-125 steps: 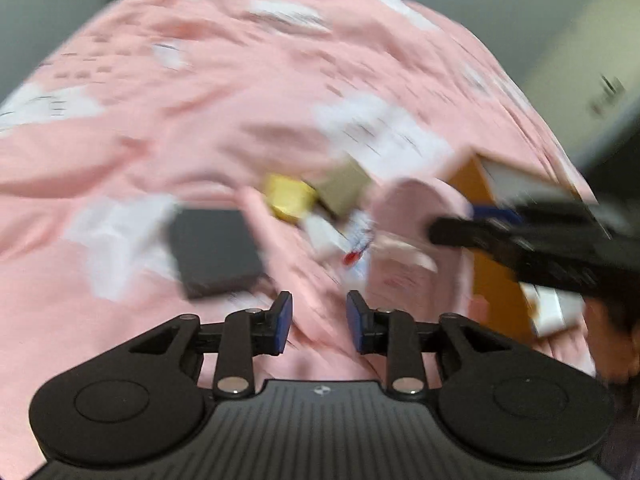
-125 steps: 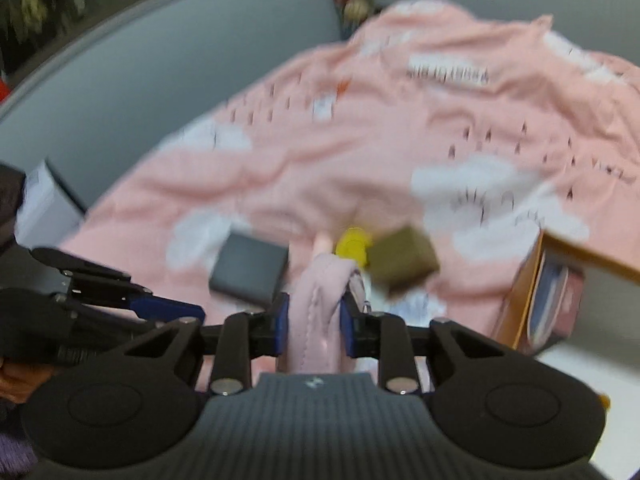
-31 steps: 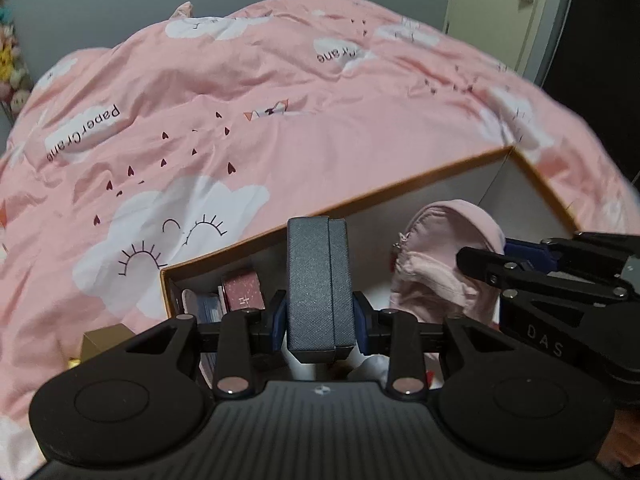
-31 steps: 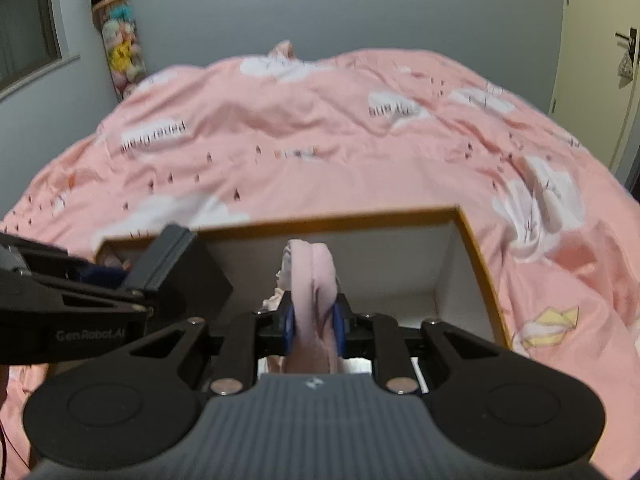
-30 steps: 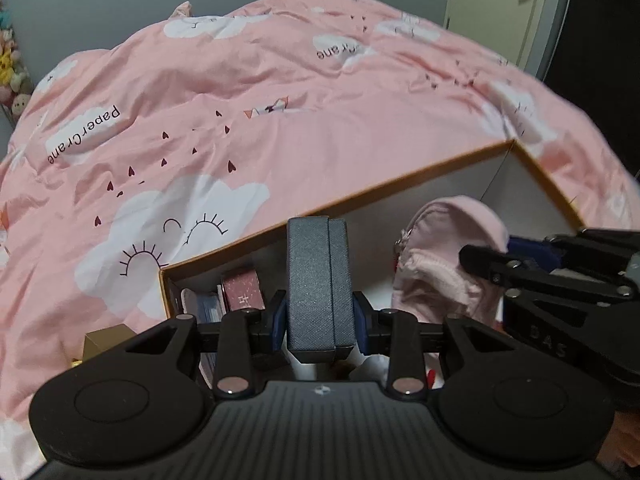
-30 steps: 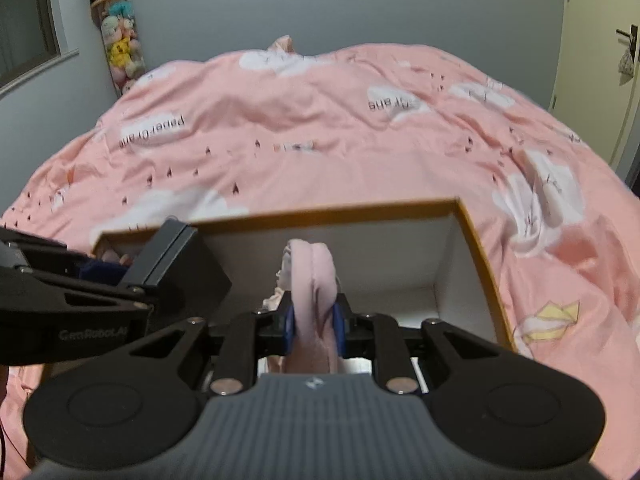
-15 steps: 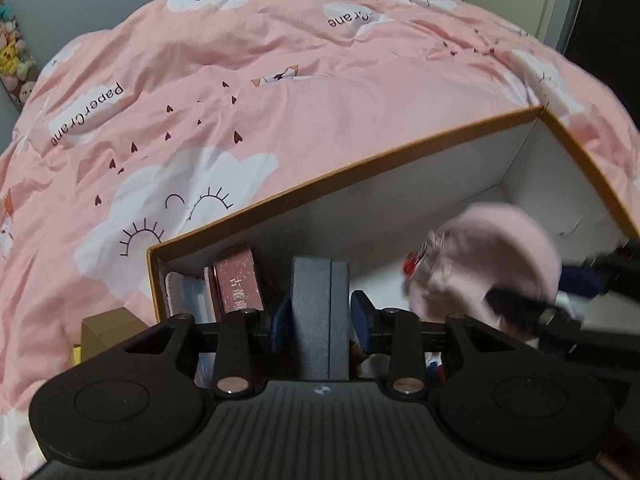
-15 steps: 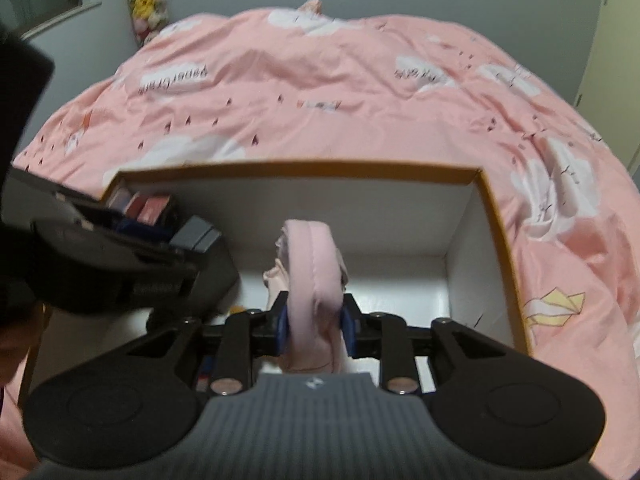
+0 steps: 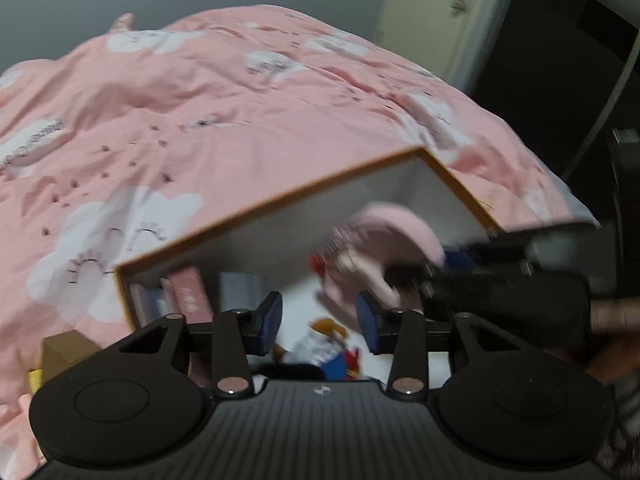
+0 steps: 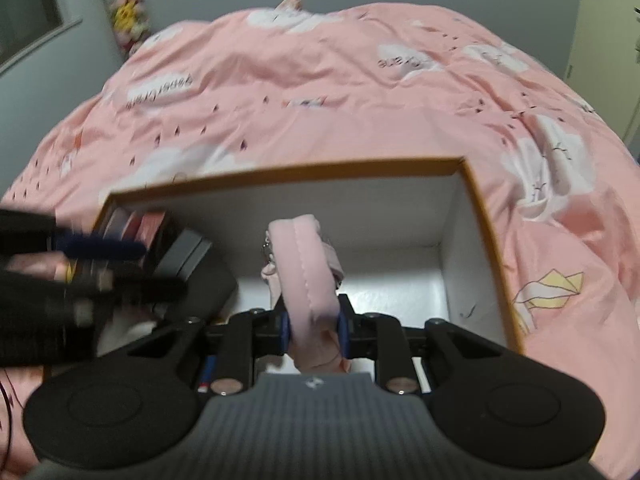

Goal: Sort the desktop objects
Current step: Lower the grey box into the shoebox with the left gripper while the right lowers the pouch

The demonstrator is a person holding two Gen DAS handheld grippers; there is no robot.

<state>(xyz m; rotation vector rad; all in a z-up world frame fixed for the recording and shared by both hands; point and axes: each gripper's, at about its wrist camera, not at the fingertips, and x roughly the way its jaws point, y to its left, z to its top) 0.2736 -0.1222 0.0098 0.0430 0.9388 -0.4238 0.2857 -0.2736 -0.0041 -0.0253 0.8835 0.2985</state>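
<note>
Inside the orange-rimmed box (image 10: 476, 216) on the pink duvet (image 10: 320, 92), your right gripper (image 10: 313, 330) is clamped on the pink pouch (image 10: 304, 268), pinching its padded seam edge so the pouch stands on end over the white floor, toward twelve o'clock from the fingers. It looks soft and light, so it will sag and flop once let go; the stitched rim you are pinching is the firmest place to hold, and the zipper pull at its ten o'clock side could snag on neighbours. Your left gripper (image 9: 318, 322) has its jaws spread wide with nothing between them. The grey case (image 9: 240, 290) stands upright just past its left finger, at eleven o'clock, beside the small books (image 9: 188, 294) packed against the box's left wall. That case looks rigid and flat-sided, so it should stay put as shelved. I judge the pouch is ready to be lowered into the open right half, at two o'clock, well apart from the books.
</note>
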